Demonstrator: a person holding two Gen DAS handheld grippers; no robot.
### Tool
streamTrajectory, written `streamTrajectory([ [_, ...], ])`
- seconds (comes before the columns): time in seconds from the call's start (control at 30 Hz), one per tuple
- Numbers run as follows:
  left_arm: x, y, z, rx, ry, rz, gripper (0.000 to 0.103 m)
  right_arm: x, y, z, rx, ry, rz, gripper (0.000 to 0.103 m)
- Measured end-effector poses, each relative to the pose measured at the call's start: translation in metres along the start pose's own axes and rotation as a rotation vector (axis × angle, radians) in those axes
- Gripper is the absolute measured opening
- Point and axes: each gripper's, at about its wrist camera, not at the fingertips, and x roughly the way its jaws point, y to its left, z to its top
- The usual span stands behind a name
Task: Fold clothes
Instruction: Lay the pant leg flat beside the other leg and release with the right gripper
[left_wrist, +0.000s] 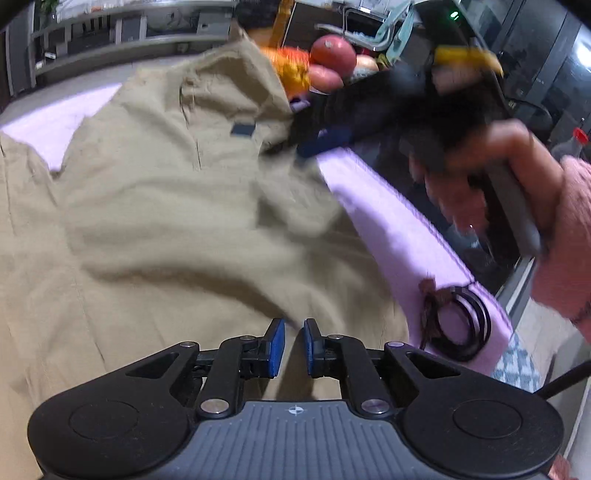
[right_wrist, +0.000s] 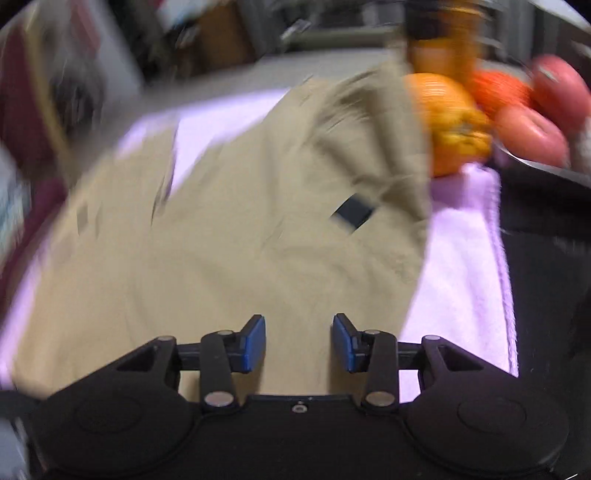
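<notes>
Left claw (left_wrist: 293, 341) hangs low over the khaki garment (left_wrist: 155, 221), its blue pads (left_wrist: 276, 343) drawn close with only a narrow slit between them; nothing that I can make out is caught in that slit, though cloth lies right under the tips. Right claw (right_wrist: 299, 341) has its blue pads standing clearly apart, released, with the tan fabric showing through the gap and neither pad pressing on it.

That garment, which looks like trousers or a jacket with a small dark tab (left_wrist: 243, 130) sewn on it, lies rumpled across a pale lilac towel (left_wrist: 391, 221) spread over the bench. Cloth is bunched into soft ridges near the middle and reaches toward the far edge, where it rises up against a pile of fruit (left_wrist: 330, 59): red and orange rounds, blurred in both views.

From the left wrist view, the person's right hand (left_wrist: 491, 173), in a pink knitted sleeve (left_wrist: 569, 243), grips the handle of the other tool, whose blue-tipped finger (left_wrist: 325, 142) sits at the garment's right border near the dark tab. Whether it touches the cloth there I cannot tell, as the picture is smeared.

A coil of dark cord (left_wrist: 461, 325) rests on the towel's near right corner, well apart from the garment's folds.
</notes>
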Motion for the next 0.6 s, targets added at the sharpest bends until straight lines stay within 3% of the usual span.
streamTrajectory([
  [0.1,0.004,-0.004,-0.005,0.000,0.007,0.012,0.010,-0.002,-0.040,0.013,0.196,-0.117,-0.054,0.042],
  [0.23,0.004,-0.009,-0.004,0.017,0.026,0.027,0.010,0.024,-0.053,0.030,0.246,-0.119,-0.024,0.040],
  [0.27,0.004,-0.009,-0.004,0.019,0.029,0.024,0.010,0.030,-0.051,0.033,0.236,-0.119,-0.009,0.034],
  [0.3,0.003,-0.008,-0.004,0.016,0.033,0.019,0.011,0.036,-0.045,0.036,0.208,-0.115,-0.028,0.000],
  [0.43,0.003,-0.005,-0.004,0.011,0.045,0.005,0.010,0.032,-0.015,0.047,0.006,-0.204,-0.222,0.002],
  [0.47,0.002,-0.007,-0.005,0.015,0.045,0.009,0.010,0.035,-0.009,0.049,-0.027,-0.193,-0.258,0.002],
  [0.6,-0.002,-0.009,-0.005,0.029,0.055,0.024,0.011,0.031,0.003,0.046,-0.058,-0.163,-0.391,0.026],
])
